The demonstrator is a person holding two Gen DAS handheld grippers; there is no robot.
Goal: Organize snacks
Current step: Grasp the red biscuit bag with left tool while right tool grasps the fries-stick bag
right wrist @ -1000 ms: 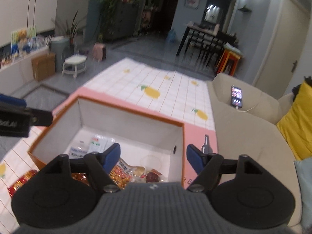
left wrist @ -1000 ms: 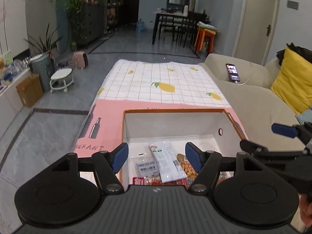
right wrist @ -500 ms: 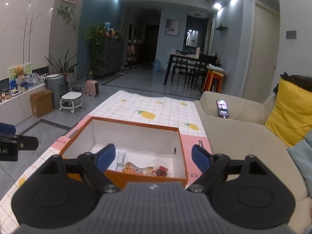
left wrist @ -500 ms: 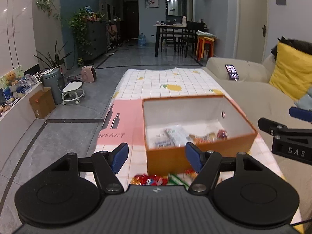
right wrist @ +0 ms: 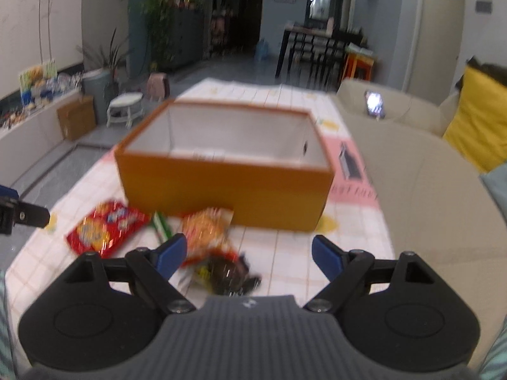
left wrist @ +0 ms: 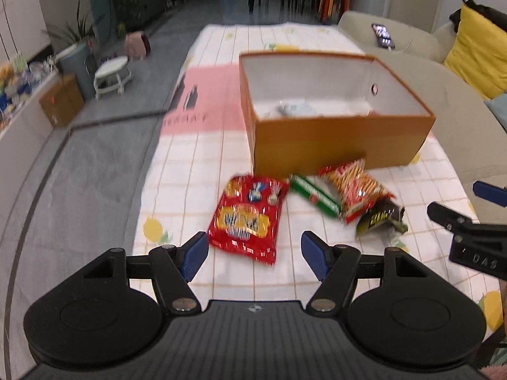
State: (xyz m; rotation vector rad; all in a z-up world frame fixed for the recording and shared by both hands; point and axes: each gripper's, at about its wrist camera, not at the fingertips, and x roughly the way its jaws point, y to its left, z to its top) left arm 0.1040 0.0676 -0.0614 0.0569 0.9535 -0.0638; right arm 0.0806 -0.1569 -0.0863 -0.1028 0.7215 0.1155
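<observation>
Both tools hang over the near end of the desk with nothing in them. Over on the left, the left tool (left wrist: 255, 250) has its blue-tipped fingers (left wrist: 194, 253) spread wide, and the red snack bag (left wrist: 248, 218) lies flat on the checked tablecloth (left wrist: 190, 171) just beyond the gap between them, untouched. Next along to the right sits a narrow green packet (left wrist: 313, 194), lying at an angle, with an orange-and-red chip bag (left wrist: 355, 190) overlapping its right end. A dark packet with yellow lettering (left wrist: 380, 218) is tucked against the near end of that chip bag. All four lie loose on the cloth in front of the orange box (left wrist: 336, 145), the chip bag's far end reaching the foot of the box's front wall. The box is open at the top, white inside, with a few pale wrapped snacks (left wrist: 291, 109) on its floor; they are too blurred to tell apart. Further right, the right tool (right wrist: 250, 253) also has its fingers parted wide, hovering above the chip bag and the dark packet without gripping either. A beige sofa (left wrist: 450, 95) runs along the right side of the desk, with a phone (left wrist: 383, 34) propped on it and a yellow cushion (left wrist: 481, 53) behind.
</observation>
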